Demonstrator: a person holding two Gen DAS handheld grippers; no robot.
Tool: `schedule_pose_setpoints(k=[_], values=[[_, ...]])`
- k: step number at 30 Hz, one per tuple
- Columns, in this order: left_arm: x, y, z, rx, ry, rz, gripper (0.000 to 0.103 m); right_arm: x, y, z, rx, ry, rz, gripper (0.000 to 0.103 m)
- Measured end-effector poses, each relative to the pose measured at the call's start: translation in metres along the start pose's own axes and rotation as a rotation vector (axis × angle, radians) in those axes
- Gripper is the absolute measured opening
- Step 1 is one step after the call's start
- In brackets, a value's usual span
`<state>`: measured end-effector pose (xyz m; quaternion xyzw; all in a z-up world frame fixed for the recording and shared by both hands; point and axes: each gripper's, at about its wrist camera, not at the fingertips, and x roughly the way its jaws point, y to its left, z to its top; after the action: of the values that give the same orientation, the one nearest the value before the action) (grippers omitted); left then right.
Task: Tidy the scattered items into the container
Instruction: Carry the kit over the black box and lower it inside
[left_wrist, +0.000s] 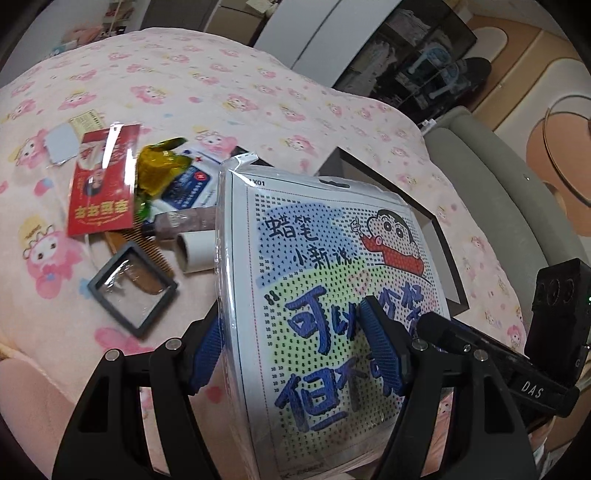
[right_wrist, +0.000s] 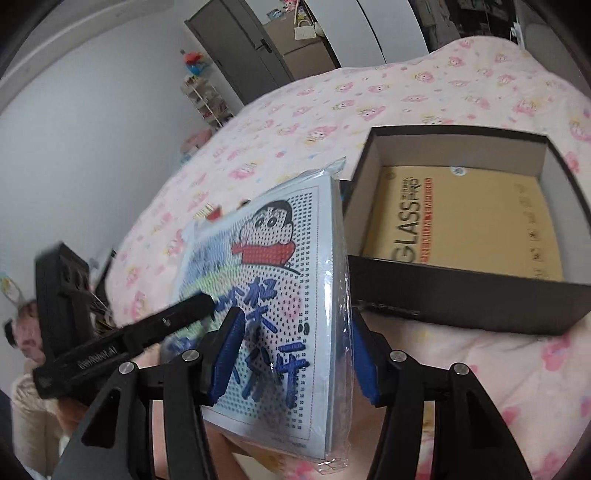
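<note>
Glossy plastic-wrapped kit (left_wrist: 332, 295), clamped by both ribbed-padded grippers (left_wrist: 295, 354) (right_wrist: 291, 354)

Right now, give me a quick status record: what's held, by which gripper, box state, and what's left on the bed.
held: craft kit, in a clear sleeve, off the bed
left gripper: shut on kit
right gripper: shut on kit
box: open, beside the kit, already holds a GLASS pack
left on bed: red packet, frame, comb, roll, gold wrapper
</note>
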<state>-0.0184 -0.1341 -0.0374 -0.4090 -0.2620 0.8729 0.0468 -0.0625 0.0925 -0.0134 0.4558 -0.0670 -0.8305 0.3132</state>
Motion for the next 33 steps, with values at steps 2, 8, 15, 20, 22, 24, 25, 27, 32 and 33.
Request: schedule_pose_setpoints(k=[2, 8, 15, 20, 22, 24, 25, 27, 32, 33], values=[[0.004, -0.013, 0.004, 0.014, -0.002, -0.013, 0.072, -0.009, -0.005, 0.0, -0.015, -0.015, -0.033, 0.052], [0.018, -0.06, 0.02, 0.096, -0.005, -0.045, 0.072, -0.041, -0.035, 0.007, 0.036, -0.089, -0.045, 0.052], [0.046, -0.107, 0.037, 0.18, 0.005, -0.068, 0.072, -0.064, -0.072, 0.018, 0.075, -0.145, -0.07, 0.052], [0.073, -0.134, 0.052, 0.222, 0.025, -0.091, 0.072, -0.074, -0.098, 0.03, 0.103, -0.171, -0.102, 0.052], [0.084, -0.144, 0.059, 0.235, 0.031, -0.102, 0.072, -0.077, -0.108, 0.037, 0.106, -0.181, -0.117, 0.052], [0.097, -0.153, 0.065, 0.244, 0.041, -0.108, 0.072, -0.079, -0.119, 0.045, 0.105, -0.187, -0.132, 0.052], [0.104, -0.157, 0.068, 0.247, 0.046, -0.11, 0.072, -0.08, -0.125, 0.048, 0.104, -0.188, -0.139, 0.052], [0.118, -0.165, 0.074, 0.253, 0.057, -0.114, 0.072, -0.077, -0.137, 0.057, 0.104, -0.185, -0.152, 0.052], [0.148, -0.169, 0.08, 0.234, 0.094, -0.12, 0.072, -0.064, -0.164, 0.07, 0.105, -0.179, -0.177, 0.052], [0.151, -0.168, 0.081, 0.227, 0.1, -0.121, 0.072, -0.062, -0.168, 0.072, 0.106, -0.181, -0.175, 0.052]])
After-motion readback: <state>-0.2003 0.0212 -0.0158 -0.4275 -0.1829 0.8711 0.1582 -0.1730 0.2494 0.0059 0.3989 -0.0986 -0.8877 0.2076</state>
